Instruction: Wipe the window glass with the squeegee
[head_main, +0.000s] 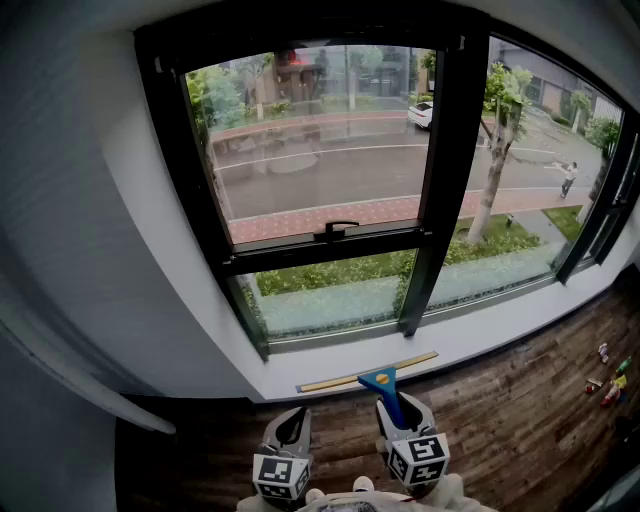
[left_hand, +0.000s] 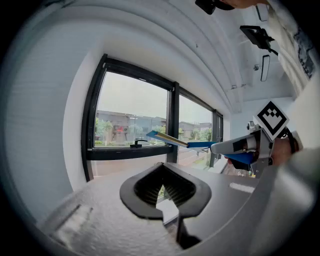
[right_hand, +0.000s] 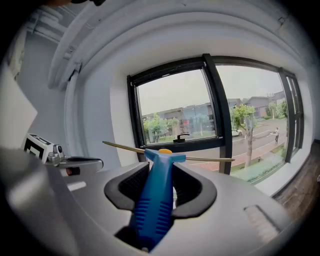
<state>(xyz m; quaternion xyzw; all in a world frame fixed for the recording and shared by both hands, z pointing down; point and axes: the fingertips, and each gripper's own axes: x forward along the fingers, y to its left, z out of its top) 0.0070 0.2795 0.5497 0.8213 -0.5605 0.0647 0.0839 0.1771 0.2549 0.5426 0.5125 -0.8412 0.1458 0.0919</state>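
The squeegee (head_main: 385, 386) has a blue handle and a long yellowish blade, and it stands low in front of the white sill. My right gripper (head_main: 402, 412) is shut on the handle, with the blade pointing toward the window glass (head_main: 320, 140). In the right gripper view the handle (right_hand: 154, 200) runs up between the jaws and the blade lies level below the glass (right_hand: 175, 117). My left gripper (head_main: 292, 427) hangs just left of it, shut on nothing. The left gripper view shows its fingertips (left_hand: 165, 207) meeting and the squeegee (left_hand: 172, 139) off to the right, away from the pane.
Black frames split the window into panes, and a black latch handle (head_main: 337, 229) sits on the crossbar. The white sill (head_main: 470, 335) runs below, above a dark wooden floor (head_main: 520, 400). A few small toys (head_main: 610, 380) lie at the far right. White wall fills the left.
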